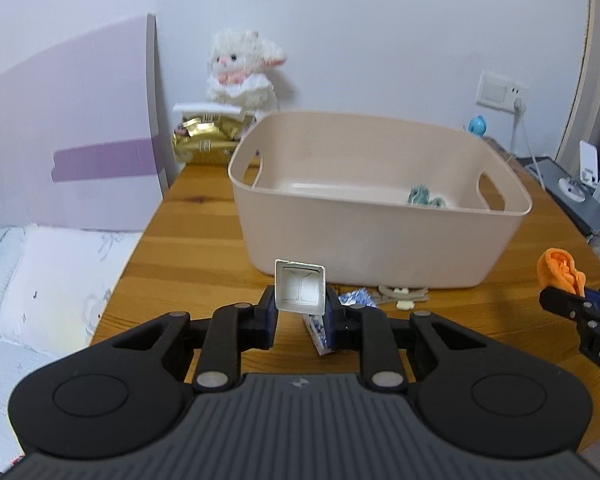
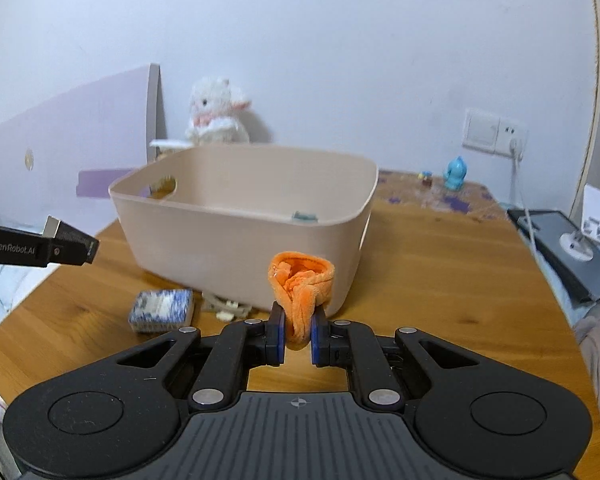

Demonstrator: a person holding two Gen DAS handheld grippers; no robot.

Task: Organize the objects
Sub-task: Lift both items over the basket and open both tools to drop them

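**Carrying a box and a cloth toward the tub**

Pinching a small white box (image 1: 300, 292) between its fingers, the left claw (image 1: 300, 312) is hovering above the wooden table (image 1: 172, 256), with the box's open end facing the camera. Squeezing a balled orange cloth (image 2: 302, 286) between its blue pads, the right claw (image 2: 298, 338) is hanging at about the same height, out to the left claw's right.

Both loads are sitting just short of the beige tub (image 1: 380, 240), whose near wall is rising directly ahead of each claw. The tub's long side is running across both views, so either claw seems to need only to rise over the rim and go forward. Judging by the right wrist view, the cloth is looking closer to the tub's right corner.

Something teal (image 1: 424, 196) is lying inside near the right handle. A blue-and-white packet (image 2: 162, 310) and a pale clip-like item (image 2: 228, 306) are lying on the table in front of the tub.
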